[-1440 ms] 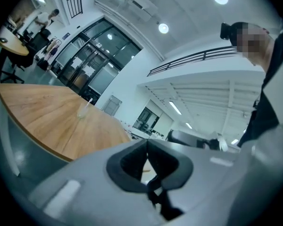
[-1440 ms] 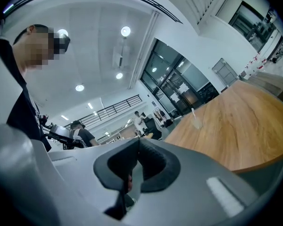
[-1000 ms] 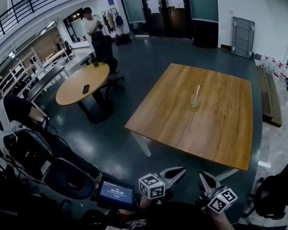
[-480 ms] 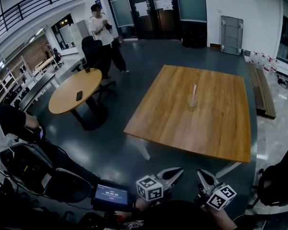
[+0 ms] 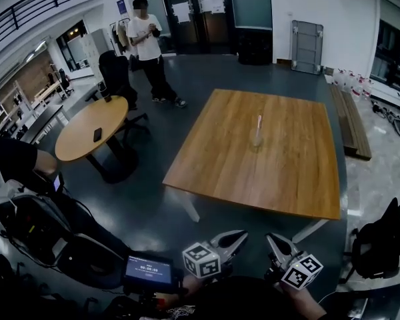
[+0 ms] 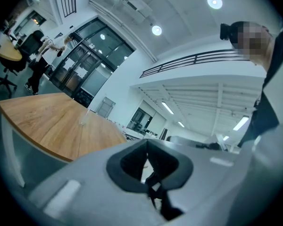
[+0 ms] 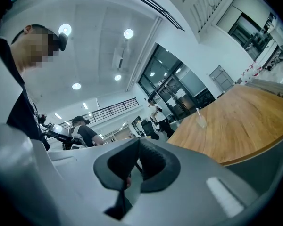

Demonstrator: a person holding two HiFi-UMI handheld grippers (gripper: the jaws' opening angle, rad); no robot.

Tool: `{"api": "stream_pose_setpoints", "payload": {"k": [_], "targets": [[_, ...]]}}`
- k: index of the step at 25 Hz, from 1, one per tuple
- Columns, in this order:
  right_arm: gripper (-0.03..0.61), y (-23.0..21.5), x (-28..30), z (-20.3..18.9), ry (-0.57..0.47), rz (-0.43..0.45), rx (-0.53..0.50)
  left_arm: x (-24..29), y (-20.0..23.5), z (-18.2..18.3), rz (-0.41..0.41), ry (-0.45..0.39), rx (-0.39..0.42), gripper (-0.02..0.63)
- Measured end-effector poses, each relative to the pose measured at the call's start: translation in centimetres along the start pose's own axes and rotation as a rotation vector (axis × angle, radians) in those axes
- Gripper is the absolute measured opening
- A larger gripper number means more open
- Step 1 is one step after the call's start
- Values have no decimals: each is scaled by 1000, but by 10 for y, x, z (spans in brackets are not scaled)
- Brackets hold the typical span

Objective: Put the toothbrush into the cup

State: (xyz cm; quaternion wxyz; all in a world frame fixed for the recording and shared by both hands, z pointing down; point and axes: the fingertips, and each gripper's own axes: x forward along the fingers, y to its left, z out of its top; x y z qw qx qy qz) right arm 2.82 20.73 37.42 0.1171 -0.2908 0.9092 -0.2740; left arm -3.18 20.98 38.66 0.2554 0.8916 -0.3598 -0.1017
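The toothbrush stood in the cup, which sat near the middle of the square wooden table. The brush's long axis ran almost upright. Its free end pointed up out of the cup with only a slight lean. It was too small to tell which end carried the bristles. In the right gripper view the cup appeared far off on the tabletop, with the brush rising from it.

Both grippers were low at the near edge of the head view, off the table and over the dark floor, well apart from the cup. The left gripper aimed towards the table with its jaws pressed together and nothing between them. Its own view showed the same. The right gripper was just beside it, with its jaws likewise closed and empty.

A round table stood to the left, and a person was standing beyond it.
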Motion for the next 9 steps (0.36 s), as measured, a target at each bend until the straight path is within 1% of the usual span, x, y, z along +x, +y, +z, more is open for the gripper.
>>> {"api": "stream_pose_setpoints", "payload": {"k": [9], "targets": [[5, 8, -4, -5, 4, 1, -3, -7, -5, -4, -3, -2, -1, -2]]}}
